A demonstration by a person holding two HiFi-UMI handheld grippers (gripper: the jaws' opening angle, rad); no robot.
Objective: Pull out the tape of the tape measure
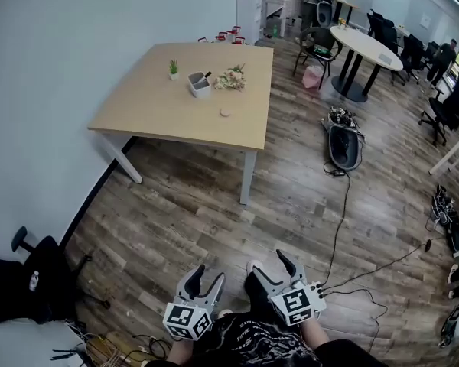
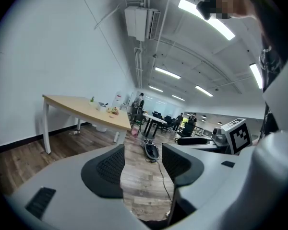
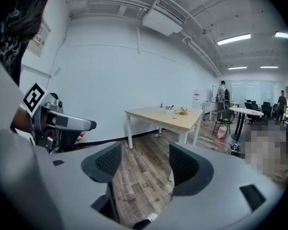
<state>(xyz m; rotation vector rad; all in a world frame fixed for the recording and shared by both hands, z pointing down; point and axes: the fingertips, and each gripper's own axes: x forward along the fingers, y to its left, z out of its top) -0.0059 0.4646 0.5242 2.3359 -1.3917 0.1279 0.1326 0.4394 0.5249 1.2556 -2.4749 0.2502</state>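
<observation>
Both grippers were held low and close to the body, over bare wood floor (image 1: 214, 205), with nothing near the fingers. The left gripper (image 1: 209, 274) had its fingers (image 2: 108, 164) well apart; only floorboards showed in the gap between them. The right gripper (image 1: 266, 264) was the same, its fingers (image 3: 185, 164) spread wide and empty, with floor showing between. No tape measure lay within reach of either. The only likely candidate was a small pale round object (image 1: 225, 112) on the light wooden table (image 1: 161, 105), well ahead of both sets of fingertips and far beyond them. It was too small in every view to confirm as the tape measure. It sat on the side of the tabletop nearer the fingers, apart from a white holder (image 1: 200, 85), a small potted plant (image 1: 173, 69) and a bunch of flowers (image 1: 231, 78), all farther back. Seen from the fingers, the object lay almost straight ahead, between the lines of the two grippers and a shade closer to the left one's line. Judged from this, neither hand had a real advantage. Being round, it showed no long axis, and the tape's tab end could not be made out. The pull had not begun. The coming move looked to be an approach across open floor to the table's near edge, then one gripper steadying the case while the other took the tab.
</observation>
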